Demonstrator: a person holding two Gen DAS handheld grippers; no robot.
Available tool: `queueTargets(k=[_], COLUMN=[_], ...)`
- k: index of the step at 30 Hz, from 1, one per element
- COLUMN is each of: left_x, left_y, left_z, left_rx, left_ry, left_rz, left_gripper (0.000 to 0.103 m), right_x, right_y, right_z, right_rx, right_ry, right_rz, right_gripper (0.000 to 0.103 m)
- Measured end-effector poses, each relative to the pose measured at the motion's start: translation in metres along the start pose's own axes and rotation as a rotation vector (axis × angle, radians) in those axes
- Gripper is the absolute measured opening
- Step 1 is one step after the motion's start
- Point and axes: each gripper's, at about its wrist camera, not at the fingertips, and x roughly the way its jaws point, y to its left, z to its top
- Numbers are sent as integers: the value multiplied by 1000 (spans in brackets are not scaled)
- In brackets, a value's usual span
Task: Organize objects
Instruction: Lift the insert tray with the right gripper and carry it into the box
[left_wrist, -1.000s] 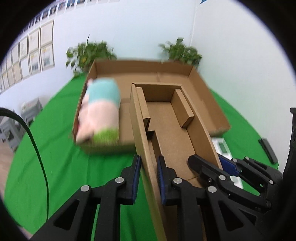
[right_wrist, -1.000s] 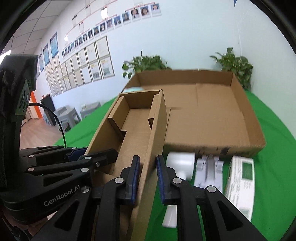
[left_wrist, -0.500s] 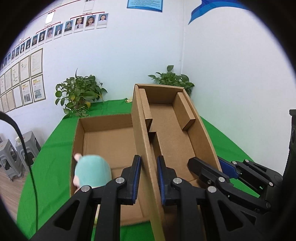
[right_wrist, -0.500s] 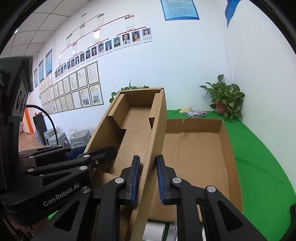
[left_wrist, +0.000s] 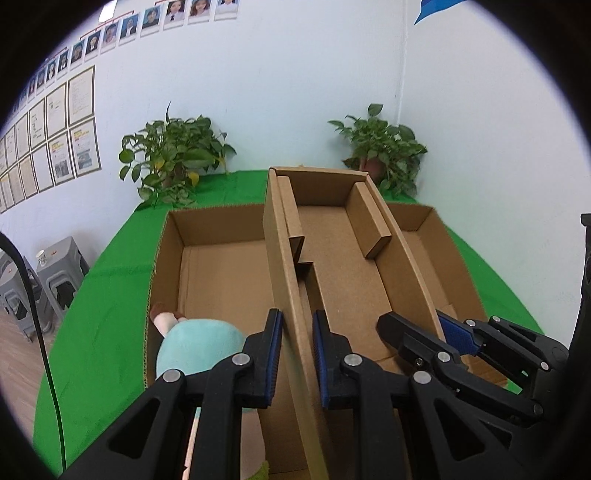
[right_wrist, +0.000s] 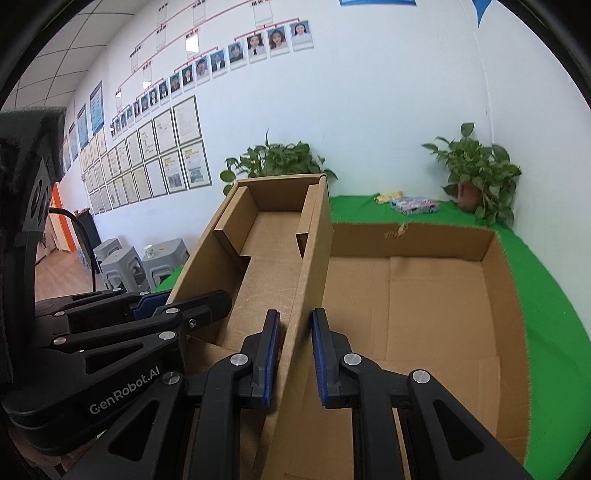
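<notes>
Over the big box: small box (left_wrist: 343, 273) held up, one long wall in each hand-held gripper
Left hand-held gripper (left_wrist: 297, 363): pinching the small box's left wall
Right hand-held gripper (right_wrist: 293, 363): pinching its right wall
Big box (right_wrist: 436, 295): open, on the green worktop (left_wrist: 110, 280)
Plush toy (left_wrist: 195, 349): teal, in the big box's near left corner
Plants (left_wrist: 173, 158): two, at the worktop's far edge by the wall

Left gripper (left_wrist: 297, 354) and right gripper (right_wrist: 293, 356) sit side by side, jaws each pinching cardboard.
</notes>
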Motion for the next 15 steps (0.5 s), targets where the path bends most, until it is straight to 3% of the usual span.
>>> queueTargets(k=[15], left_x=[81], left_y=[15], left_z=[-18], left_rx=[16], left_ry=[136], left_rz=[61], left_gripper=[15], right_x=[134], right_y=[-42], right_z=[-38], right_rx=[47], right_ry=[146], right_rz=[46], right_gripper=[15])
